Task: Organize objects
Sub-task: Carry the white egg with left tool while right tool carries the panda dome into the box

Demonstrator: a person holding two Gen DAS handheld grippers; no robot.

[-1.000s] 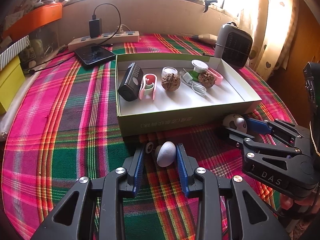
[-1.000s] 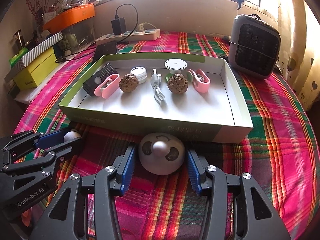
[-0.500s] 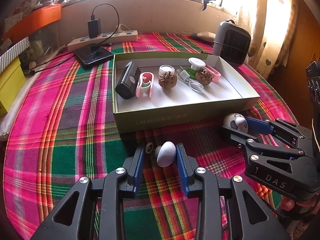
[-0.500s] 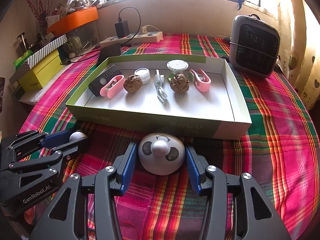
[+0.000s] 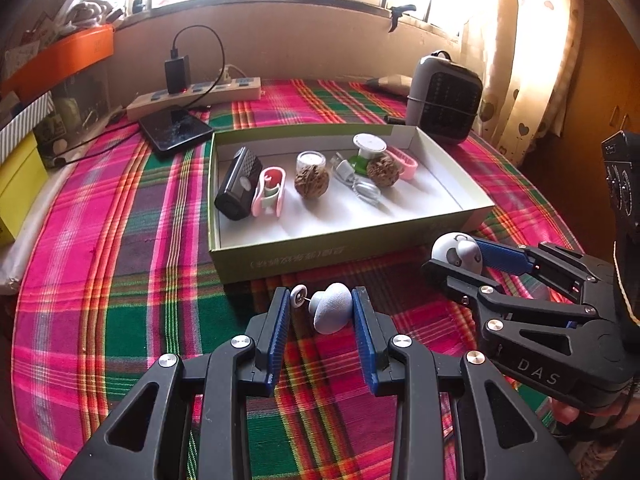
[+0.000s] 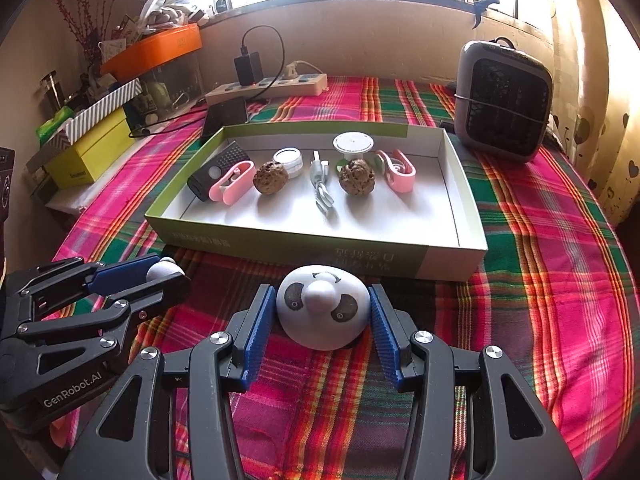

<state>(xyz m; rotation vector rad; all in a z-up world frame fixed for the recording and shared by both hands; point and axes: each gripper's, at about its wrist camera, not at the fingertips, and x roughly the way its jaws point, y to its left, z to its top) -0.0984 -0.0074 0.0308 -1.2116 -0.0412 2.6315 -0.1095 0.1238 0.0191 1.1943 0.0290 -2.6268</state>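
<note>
My left gripper [image 5: 320, 312] is shut on a small pale grey egg-shaped piece [image 5: 332, 308] with a little white disc [image 5: 298, 295] on a thin pin at its left, held above the plaid cloth. My right gripper [image 6: 322, 314] is shut on a white panda-faced dome [image 6: 322, 306], also lifted. Each gripper shows in the other's view: the right one [image 5: 460, 254] and the left one [image 6: 160, 272]. Beyond both lies an open green-and-white box [image 6: 304, 246] [image 5: 320, 258] that holds a black device, two pink clips, two walnuts, a cable and small jars.
A grey heater [image 6: 502, 100] stands at the back right. A power strip with charger [image 6: 268, 84] and a dark phone [image 5: 176, 130] lie behind the box. Yellow and striped boxes [image 6: 92, 148] sit at the left edge.
Both grippers have risen and drawn back from the box with their objects still held; the box now looks smaller and farther away.
</note>
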